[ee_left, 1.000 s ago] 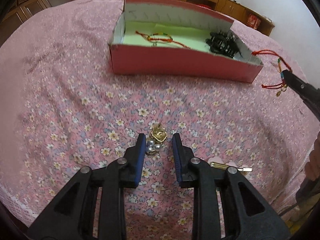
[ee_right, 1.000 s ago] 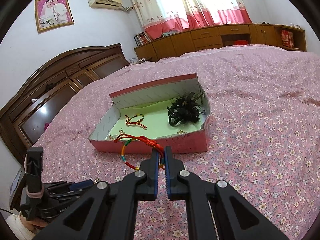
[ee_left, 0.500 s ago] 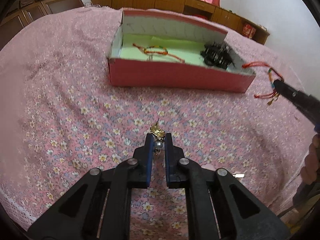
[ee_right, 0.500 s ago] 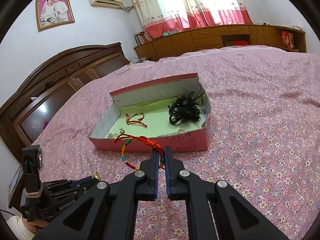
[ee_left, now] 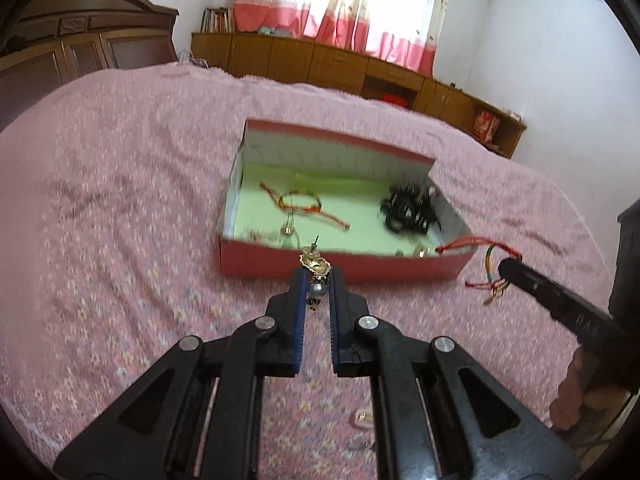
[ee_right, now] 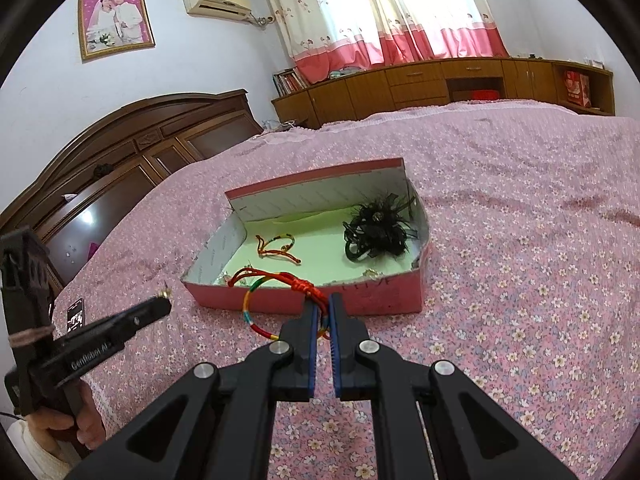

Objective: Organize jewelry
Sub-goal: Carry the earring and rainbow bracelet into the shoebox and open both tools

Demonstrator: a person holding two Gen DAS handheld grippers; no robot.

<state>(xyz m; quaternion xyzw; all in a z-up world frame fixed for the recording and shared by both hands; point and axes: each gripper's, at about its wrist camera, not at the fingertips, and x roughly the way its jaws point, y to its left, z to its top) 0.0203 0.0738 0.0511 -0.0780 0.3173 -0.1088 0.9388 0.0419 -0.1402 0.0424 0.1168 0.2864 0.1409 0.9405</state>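
My left gripper (ee_left: 316,278) is shut on a gold and pearl brooch (ee_left: 315,266) and holds it in the air in front of the red box (ee_left: 340,266). My right gripper (ee_right: 323,305) is shut on a red braided cord bracelet (ee_right: 276,282), held just before the box's front wall (ee_right: 360,298). The box has a green floor; in it lie another red cord bracelet (ee_left: 304,204), a black feathered hair clip (ee_left: 408,210) and small gold pieces by the front wall. The right gripper also shows in the left wrist view (ee_left: 506,270).
The box sits on a pink flowered bedspread (ee_right: 520,280). Small gold pieces (ee_left: 362,418) lie on the bedspread near my left gripper's base. A dark wooden headboard (ee_right: 120,160) is on the left, low wooden cabinets (ee_right: 440,80) beyond the bed.
My left gripper closed on the brooch on the bedspread, then lifted it up and toward the box. My right gripper kept its hold on the red bracelet and moved little.
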